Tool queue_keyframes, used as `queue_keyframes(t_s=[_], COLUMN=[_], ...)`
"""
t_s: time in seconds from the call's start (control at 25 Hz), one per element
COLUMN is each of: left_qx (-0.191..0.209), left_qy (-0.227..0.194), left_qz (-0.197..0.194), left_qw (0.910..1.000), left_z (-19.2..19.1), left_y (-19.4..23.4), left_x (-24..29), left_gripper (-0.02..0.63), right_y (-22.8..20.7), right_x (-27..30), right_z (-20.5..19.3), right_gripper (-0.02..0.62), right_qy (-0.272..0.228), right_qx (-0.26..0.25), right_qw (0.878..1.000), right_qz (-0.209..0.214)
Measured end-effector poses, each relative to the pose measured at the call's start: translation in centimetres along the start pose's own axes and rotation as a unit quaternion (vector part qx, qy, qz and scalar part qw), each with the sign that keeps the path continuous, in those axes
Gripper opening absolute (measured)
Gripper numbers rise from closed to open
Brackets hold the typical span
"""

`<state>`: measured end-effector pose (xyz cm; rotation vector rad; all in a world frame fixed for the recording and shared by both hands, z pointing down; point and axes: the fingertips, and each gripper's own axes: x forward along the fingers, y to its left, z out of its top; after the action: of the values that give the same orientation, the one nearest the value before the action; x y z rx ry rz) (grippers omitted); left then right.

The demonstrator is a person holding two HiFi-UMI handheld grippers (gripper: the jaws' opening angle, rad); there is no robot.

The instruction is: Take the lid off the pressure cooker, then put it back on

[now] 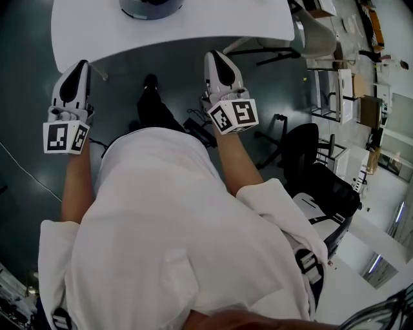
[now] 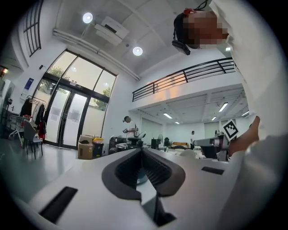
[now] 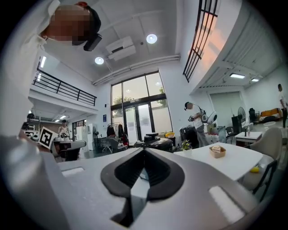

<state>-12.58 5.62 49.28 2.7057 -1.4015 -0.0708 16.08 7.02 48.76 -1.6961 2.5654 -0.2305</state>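
Pressed together at the left fingers (image 2: 123, 168) and at the right fingers (image 3: 119, 173) alike, tip to tip, pinching nothing. Held level and low beside the hips: left gripper (image 1: 80, 63) and right gripper (image 1: 215, 53), aimed toward the near edge of the worktop (image 1: 193, 26) but short of it, touching nothing. Probably a rest pose, hands off the job, not a reach. Farther out, at the top edge of the head view, on the worktop: the pressure cooker (image 1: 150, 8), cut off by the frame. Cannot tell whether its lid is on or off. Nothing visible of the inside.
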Motion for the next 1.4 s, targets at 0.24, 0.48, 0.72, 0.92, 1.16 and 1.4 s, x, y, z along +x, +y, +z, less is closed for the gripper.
queue_keyframes(t_s=[0.24,0.48,0.72,0.92,1.16,1.4], left_qx=[-0.022,-0.024,-0.011,-0.016,-0.023,-0.027], left_qy=[0.029,0.042,0.03,0.04,0.045,0.052], left_qz=[0.04,0.061,0.066,0.053,0.036,0.04], left_qw=[0.9986,0.9969,0.9973,0.9976,0.9981,0.9975], left_z=[-2.6,-4.1,-1.9,-2.4,-4.1,-5.5], left_y=[-1.9,-4.1,-6.3,-10.8,-15.9,-18.0], left_x=[-5.9,-7.5,-7.5,-7.5,-6.9,-7.4], left_gripper=[0.014,0.014,0.014,0.014,0.014,0.014], right_y=[3.7,3.3,3.1,0.9,-3.0,-4.1], right_x=[-4.1,-6.3,-7.5,-11.6,-16.0,-18.1], right_z=[-1.4,-2.1,-1.6,-1.7,-3.3,-4.2], right_gripper=[0.007,0.008,0.008,0.008,0.008,0.008], right_qy=[0.013,0.019,0.014,0.02,0.027,0.029], right_qx=[-0.018,-0.028,-0.025,-0.018,-0.007,-0.004], right_qw=[1.0,0.999,0.999,0.999,1.0,1.0], right_qz=[0.008,0.004,0.026,0.02,-0.008,-0.009])
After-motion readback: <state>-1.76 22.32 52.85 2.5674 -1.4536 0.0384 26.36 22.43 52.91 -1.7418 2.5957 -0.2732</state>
